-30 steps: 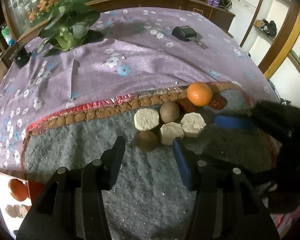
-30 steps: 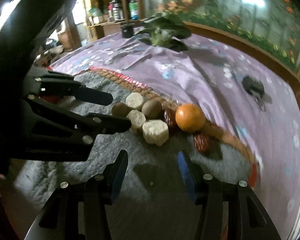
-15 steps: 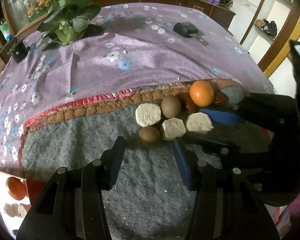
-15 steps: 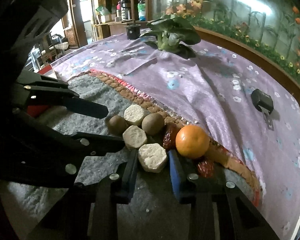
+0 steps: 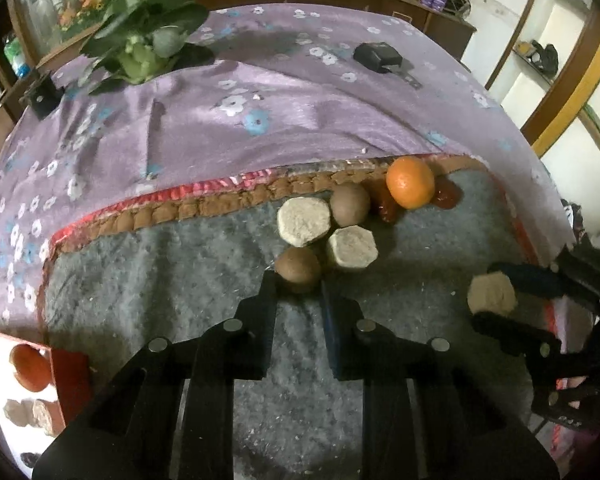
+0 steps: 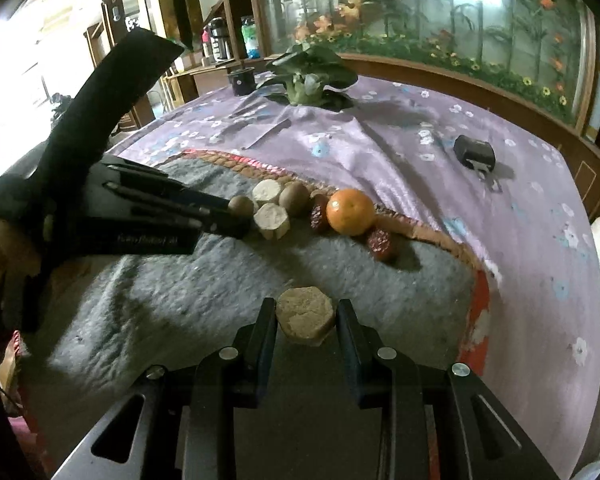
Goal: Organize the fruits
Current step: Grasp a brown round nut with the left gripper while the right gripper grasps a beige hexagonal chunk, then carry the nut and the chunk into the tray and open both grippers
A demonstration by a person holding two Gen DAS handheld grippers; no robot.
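On the grey mat lie two pale hexagonal cakes, two brown kiwis, an orange and red dates. My left gripper has its fingers closed around the near kiwi, which rests on the mat. My right gripper is shut on a third pale cake and holds it above the mat; it shows at the right of the left wrist view. The orange and dates also show in the right wrist view.
A purple flowered cloth covers the table behind the mat. A leafy plant and a black box stand on it. A white tray with an orange and cakes sits at the bottom left.
My right gripper closed on the rightmost cake and drew it back from the pile. My left gripper moved forward and closed around the near kiwi.
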